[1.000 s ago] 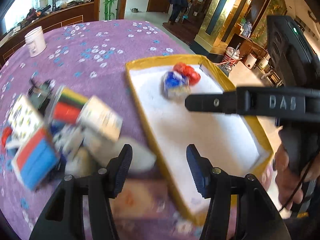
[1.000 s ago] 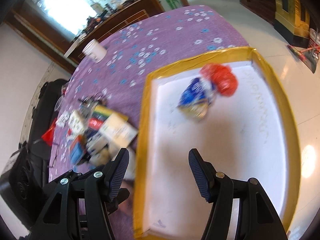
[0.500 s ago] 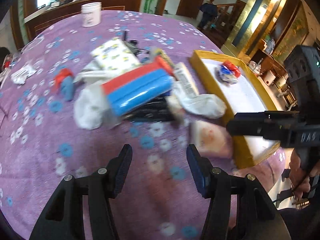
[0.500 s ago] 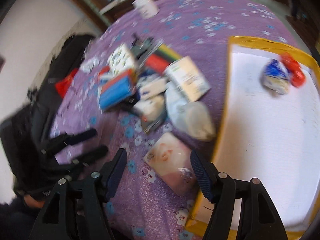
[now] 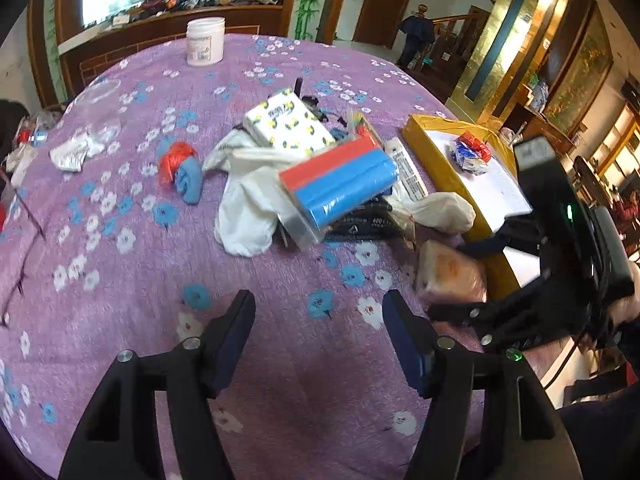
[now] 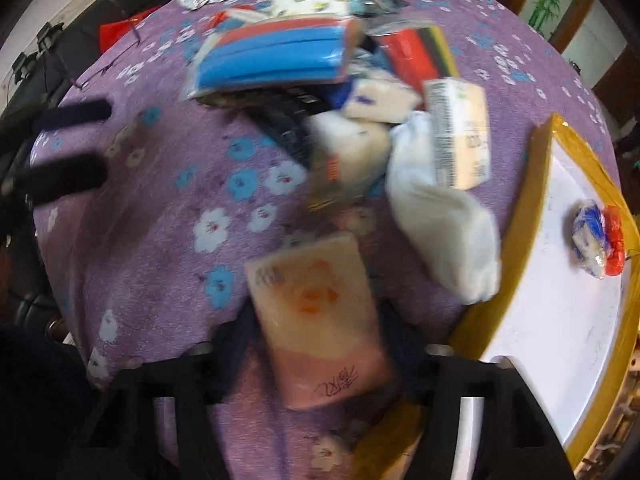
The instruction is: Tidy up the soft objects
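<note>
The left gripper (image 5: 318,338) is held open over bare purple cloth (image 5: 132,292); its jaws have just been widening and nothing lies between them. The right gripper (image 6: 316,344) is lowered over a pink tissue pack (image 6: 316,316), which lies between its jaws; these have just been narrowing, but the blur hides whether the pads press on the pack, so a grip cannot be told. In the left view the same pack (image 5: 450,276) is seen at the near right, just beside the tray (image 5: 426,148), with the right gripper (image 5: 466,280) around it.

Farther in, a pile is heaped at mid-table: a white bag (image 5: 250,212), a red and blue roll pack (image 5: 340,184) resting on dark packets, and a flowered tissue pack (image 5: 288,122) behind it. A second white bag (image 5: 442,212) lies against the tray's left wall. To the left of the pile a small red and blue bundle (image 5: 182,172) lies alone. Inside the tray, at its far end, another red and blue bundle (image 5: 470,152) is seen. At the far edge a white jar (image 5: 205,42) stands upright.
</note>
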`<state>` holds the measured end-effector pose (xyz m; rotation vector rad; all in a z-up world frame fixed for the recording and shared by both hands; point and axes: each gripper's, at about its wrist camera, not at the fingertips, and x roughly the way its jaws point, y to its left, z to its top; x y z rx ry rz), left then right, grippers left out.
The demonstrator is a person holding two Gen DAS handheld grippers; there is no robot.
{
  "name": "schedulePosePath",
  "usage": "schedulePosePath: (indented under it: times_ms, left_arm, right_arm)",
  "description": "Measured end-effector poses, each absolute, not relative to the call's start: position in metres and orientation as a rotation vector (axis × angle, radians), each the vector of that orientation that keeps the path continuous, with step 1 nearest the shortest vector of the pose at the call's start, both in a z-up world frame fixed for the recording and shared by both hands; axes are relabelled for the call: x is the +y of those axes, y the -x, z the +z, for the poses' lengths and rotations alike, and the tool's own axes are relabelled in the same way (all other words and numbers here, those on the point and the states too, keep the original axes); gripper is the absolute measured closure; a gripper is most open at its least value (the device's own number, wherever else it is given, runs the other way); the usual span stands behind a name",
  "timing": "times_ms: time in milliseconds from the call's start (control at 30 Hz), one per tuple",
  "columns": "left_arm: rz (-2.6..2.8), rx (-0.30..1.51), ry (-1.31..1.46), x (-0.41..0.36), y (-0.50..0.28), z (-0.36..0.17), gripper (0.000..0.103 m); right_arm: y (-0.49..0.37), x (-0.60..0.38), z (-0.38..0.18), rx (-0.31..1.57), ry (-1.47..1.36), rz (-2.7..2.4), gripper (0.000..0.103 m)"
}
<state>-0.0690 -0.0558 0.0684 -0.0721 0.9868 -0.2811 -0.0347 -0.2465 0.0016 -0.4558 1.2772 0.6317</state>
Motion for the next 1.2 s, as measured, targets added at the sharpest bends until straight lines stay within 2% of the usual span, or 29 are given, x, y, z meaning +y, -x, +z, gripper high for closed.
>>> schedulePosePath:
  times_ms: [100, 167, 500, 600, 633, 667, 700, 767, 1067, 1200]
  left_arm:
    - [-0.313, 0.955, 0.015, -0.059, 0.056, 0.077, 0.023]
    - [-0.345, 0.943, -0.039, -0.065, 0.042, 0.081, 0.021]
    - [-0.492, 0.982, -0.318, -0.106, -0.029, 0.059, 0.02]
    - [-0.516, 1.004, -0.294, -0.111, -0.044, 0.05, 0.02]
    - [-0.511, 1.007, -0.277, -0.11, -0.045, 0.049, 0.021]
    - [-0.506, 1.008, -0.258, -0.11, -0.044, 0.047, 0.029]
    - [-0.505, 1.007, -0.236, -0.108, -0.041, 0.045, 0.046]
    - [-0.493, 1.026, -0.191, -0.105, -0.034, 0.041, 0.057]
    - [-0.421, 1.076, -0.05, -0.099, 0.071, 0.029, 0.058]
    - [-0.357, 1.11, -0.091, -0.099, 0.086, 0.02, 0.058]
  right_arm:
    - [0.041, -0.25, 0.008, 1.276, 0.35, 0.65, 0.043]
    - [0.045, -0.254, 0.015, 1.27, 0.271, 0.652, 0.043]
    - [0.057, -0.303, 0.037, 1.242, 0.069, 0.591, 0.043]
    - [0.064, -0.317, 0.041, 1.235, 0.037, 0.576, 0.043]
    - [0.068, -0.317, 0.043, 1.233, 0.028, 0.574, 0.043]
    - [0.07, -0.315, 0.043, 1.23, 0.02, 0.573, 0.043]
    - [0.072, -0.318, 0.044, 1.229, 0.009, 0.573, 0.043]
    - [0.075, -0.32, 0.044, 1.232, 0.003, 0.571, 0.043]
    - [0.067, -0.297, 0.03, 1.267, 0.039, 0.577, 0.042]
    - [0.06, -0.288, 0.02, 1.289, 0.062, 0.548, 0.041]
